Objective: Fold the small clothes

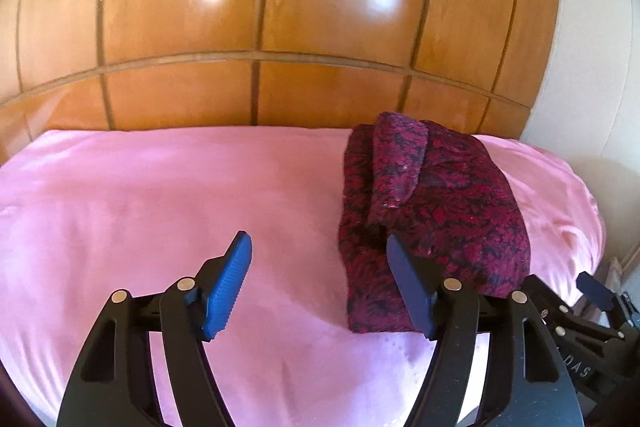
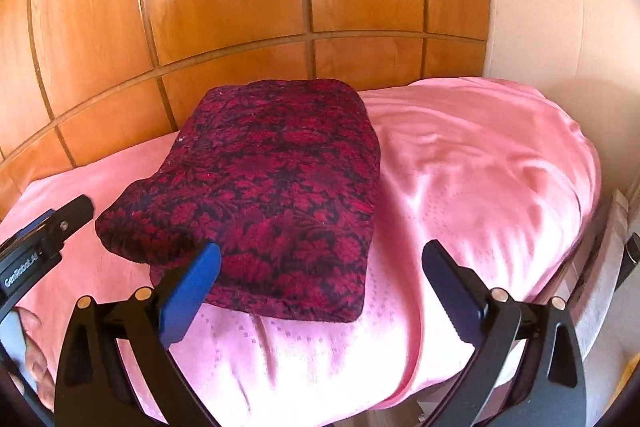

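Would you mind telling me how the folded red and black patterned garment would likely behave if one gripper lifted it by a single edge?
The garment is soft cloth with rounded, sagging edges, so it would probably droop and unfold. A loose flap lying on top would likely slide off. It looks light, and might drag across the pink sheet if pushed.

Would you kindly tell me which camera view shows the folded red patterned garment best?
The right wrist view: the folded red patterned garment lies almost whole and central on the pink sheet. The left wrist view shows it off to the right, its near edge hidden behind a gripper finger.
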The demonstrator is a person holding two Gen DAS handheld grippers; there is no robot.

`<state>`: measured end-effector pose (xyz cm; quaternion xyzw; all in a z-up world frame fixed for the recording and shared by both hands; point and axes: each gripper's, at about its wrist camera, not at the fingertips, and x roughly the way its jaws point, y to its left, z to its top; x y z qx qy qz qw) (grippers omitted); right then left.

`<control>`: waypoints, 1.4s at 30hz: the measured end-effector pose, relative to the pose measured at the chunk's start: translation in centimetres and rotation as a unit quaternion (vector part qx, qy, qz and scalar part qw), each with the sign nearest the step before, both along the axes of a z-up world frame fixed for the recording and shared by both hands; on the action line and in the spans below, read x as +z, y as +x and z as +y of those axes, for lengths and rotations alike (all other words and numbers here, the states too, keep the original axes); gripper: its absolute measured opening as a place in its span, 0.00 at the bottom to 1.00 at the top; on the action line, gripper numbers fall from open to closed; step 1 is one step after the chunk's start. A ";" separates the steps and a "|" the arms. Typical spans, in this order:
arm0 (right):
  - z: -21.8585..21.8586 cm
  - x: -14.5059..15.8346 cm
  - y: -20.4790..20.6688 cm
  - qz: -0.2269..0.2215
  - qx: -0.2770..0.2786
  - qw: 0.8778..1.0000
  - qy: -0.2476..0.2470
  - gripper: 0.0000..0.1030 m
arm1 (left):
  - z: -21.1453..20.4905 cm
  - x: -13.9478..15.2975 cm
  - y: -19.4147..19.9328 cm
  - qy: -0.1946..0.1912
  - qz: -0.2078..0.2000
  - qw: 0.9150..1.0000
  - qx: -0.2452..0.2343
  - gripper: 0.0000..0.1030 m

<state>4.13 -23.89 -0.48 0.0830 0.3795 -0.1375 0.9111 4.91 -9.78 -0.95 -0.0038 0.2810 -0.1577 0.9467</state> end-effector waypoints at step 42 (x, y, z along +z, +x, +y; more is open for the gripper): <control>1.6 -0.5 0.1 0.004 0.004 1.000 -0.011 0.98 | 1.4 0.0 -1.9 0.016 -0.017 1.000 0.015 0.92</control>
